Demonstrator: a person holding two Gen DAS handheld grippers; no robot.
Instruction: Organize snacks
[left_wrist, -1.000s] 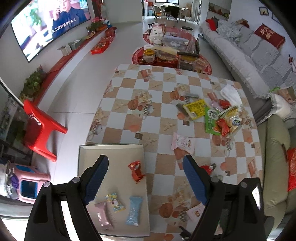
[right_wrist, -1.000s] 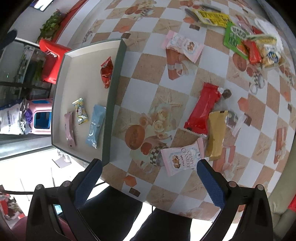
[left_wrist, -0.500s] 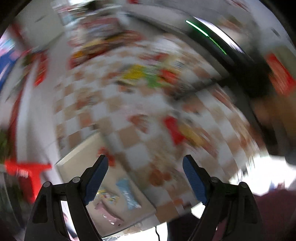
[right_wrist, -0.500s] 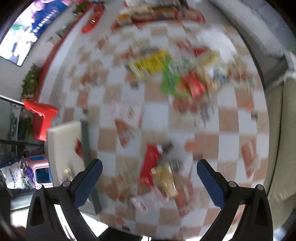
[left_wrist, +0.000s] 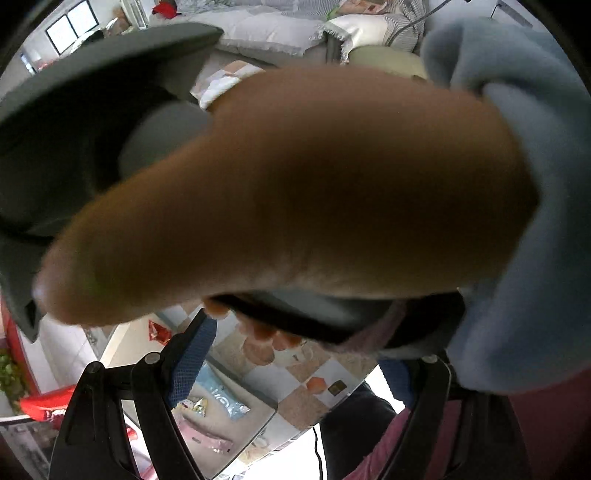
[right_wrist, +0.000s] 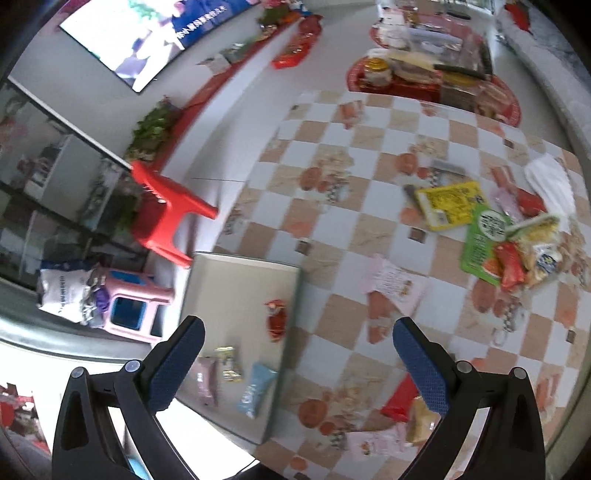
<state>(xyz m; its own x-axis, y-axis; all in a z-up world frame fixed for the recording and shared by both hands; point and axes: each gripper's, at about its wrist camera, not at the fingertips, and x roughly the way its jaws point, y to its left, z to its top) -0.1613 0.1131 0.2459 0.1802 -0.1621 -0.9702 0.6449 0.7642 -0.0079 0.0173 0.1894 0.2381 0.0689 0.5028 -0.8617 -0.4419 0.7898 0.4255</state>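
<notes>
In the right wrist view a grey tray (right_wrist: 229, 273) lies at the table's near left corner with a red snack (right_wrist: 276, 319), a blue packet (right_wrist: 256, 389), a small gold packet (right_wrist: 229, 363) and a pink packet (right_wrist: 206, 380) in it. My right gripper (right_wrist: 295, 363) is open and empty above the tray's right edge. A pink cracker packet (right_wrist: 393, 282), a red bar (right_wrist: 400, 400) and a pile of snacks (right_wrist: 517, 243) lie on the checkered tablecloth. In the left wrist view a bare forearm (left_wrist: 295, 192) fills the frame. My left gripper (left_wrist: 295, 354) is open; its right finger is mostly hidden.
A red plastic stool (right_wrist: 166, 210) and a pink toy box (right_wrist: 135, 308) stand on the floor left of the table. A red round table (right_wrist: 436, 74) loaded with goods is beyond the far edge. A sofa (left_wrist: 266, 26) shows behind the arm.
Both grippers swung fast through blurred frames. The left camera has turned onto the person's arm, which blocks most of it. The right gripper now looks across the tray and table from higher up.
</notes>
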